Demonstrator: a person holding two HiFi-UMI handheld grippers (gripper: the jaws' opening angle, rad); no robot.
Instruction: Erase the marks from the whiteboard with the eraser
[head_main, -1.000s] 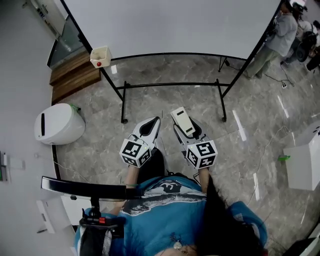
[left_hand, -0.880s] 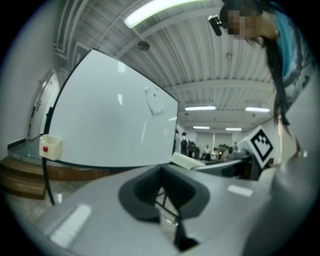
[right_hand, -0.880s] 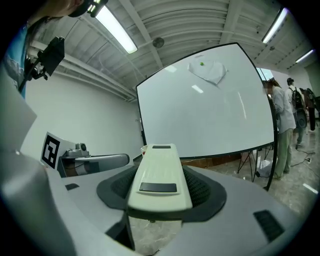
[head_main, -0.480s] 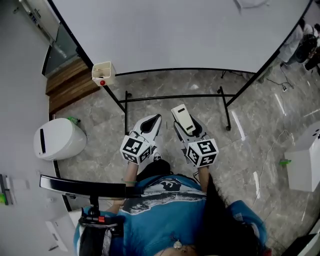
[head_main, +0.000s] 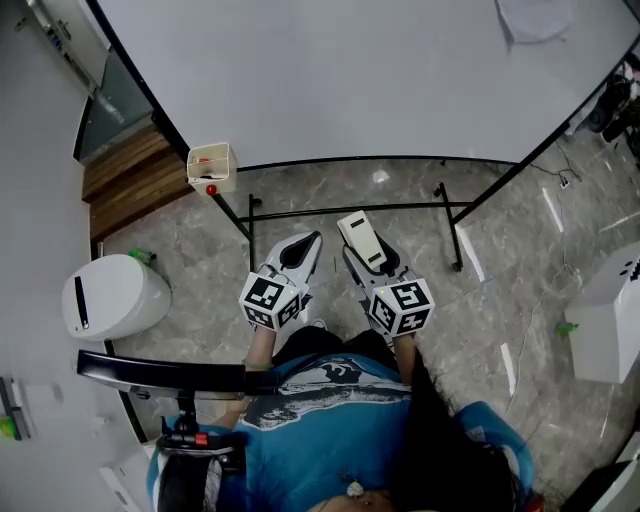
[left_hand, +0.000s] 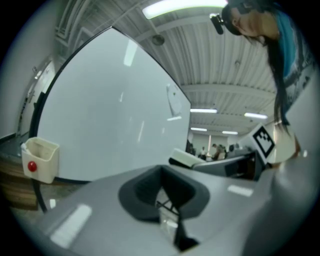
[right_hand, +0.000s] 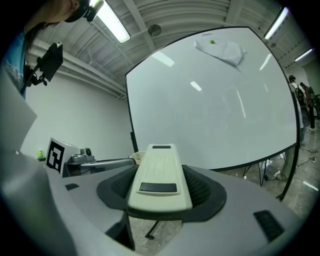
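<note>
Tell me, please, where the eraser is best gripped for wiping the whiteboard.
By its long narrow sides near the rear end, from behind along its length, as the right gripper holds the eraser now: the flat, elongated body then juts forward past the jaws toward the whiteboard.

Head view: whiteboard (head_main: 350, 80) runs past the top edge, upper corners cut off. No marks resolvable on its face. Pale patch (right_hand: 222, 50) near the board's top, green dot on it: material cannot be told. The eraser (right_hand: 160, 165) has its underside and rear end hidden between the right gripper (right_hand: 160, 189) jaws. Small box (head_main: 211, 166) by the frame: red item too small to identify. Background people (left_hand: 215, 149) blurred.
</note>
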